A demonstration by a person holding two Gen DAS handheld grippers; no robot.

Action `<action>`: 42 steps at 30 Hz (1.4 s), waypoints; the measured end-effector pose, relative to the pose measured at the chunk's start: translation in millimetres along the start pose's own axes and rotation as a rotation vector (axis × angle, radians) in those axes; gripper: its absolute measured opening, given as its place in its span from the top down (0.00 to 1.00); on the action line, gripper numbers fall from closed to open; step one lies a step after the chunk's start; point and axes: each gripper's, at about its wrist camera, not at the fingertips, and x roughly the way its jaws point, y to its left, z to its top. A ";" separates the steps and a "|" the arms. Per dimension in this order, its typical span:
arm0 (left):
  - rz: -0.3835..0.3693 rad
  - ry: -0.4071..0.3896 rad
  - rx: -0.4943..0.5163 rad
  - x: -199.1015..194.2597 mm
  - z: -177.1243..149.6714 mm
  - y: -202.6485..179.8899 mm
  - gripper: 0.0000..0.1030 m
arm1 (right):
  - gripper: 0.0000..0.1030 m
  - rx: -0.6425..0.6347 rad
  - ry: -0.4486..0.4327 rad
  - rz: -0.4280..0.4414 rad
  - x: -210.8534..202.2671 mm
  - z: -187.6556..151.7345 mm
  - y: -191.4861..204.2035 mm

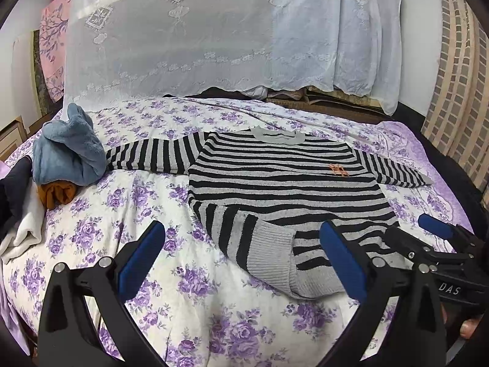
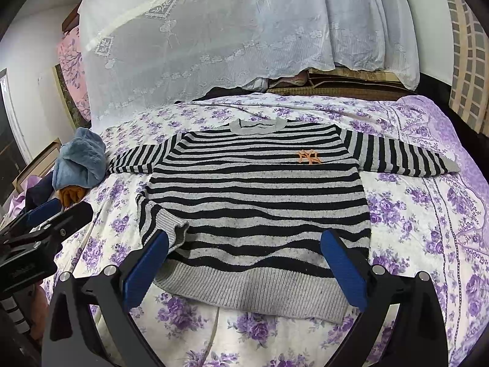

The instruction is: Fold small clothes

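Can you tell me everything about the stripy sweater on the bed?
The striped sweater looks like a soft knit with black and grey bands, a plain grey ribbed hem and a grey collar. A small orange emblem sits on the chest. It lies face up and mostly flat on the flowery bedspread, both sleeves stretched out sideways. The left bottom corner is turned up and folded over. Both grippers are near the hem, jaws open; neither grips the sweater.

Before me: bed under a white quilt printed with purple roses (image 2: 412, 214); behind it a sheer white embroidered lace cover (image 1: 214, 39); pink floral curtain (image 1: 52, 42) at left; tan grid-patterned curtain (image 1: 458, 98) at right; plain white wall (image 2: 33, 55).
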 end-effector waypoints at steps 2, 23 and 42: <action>0.002 0.002 0.000 0.2 -0.3 -0.5 0.04 | 0.03 0.000 0.001 -0.001 -0.1 0.1 -0.3; 0.002 0.007 -0.003 2.6 -4.8 1.2 0.04 | 0.03 0.001 0.000 0.002 0.3 0.5 -1.5; 0.002 0.010 -0.007 3.5 -6.6 2.6 0.04 | 0.03 0.001 0.000 0.004 0.8 0.6 0.7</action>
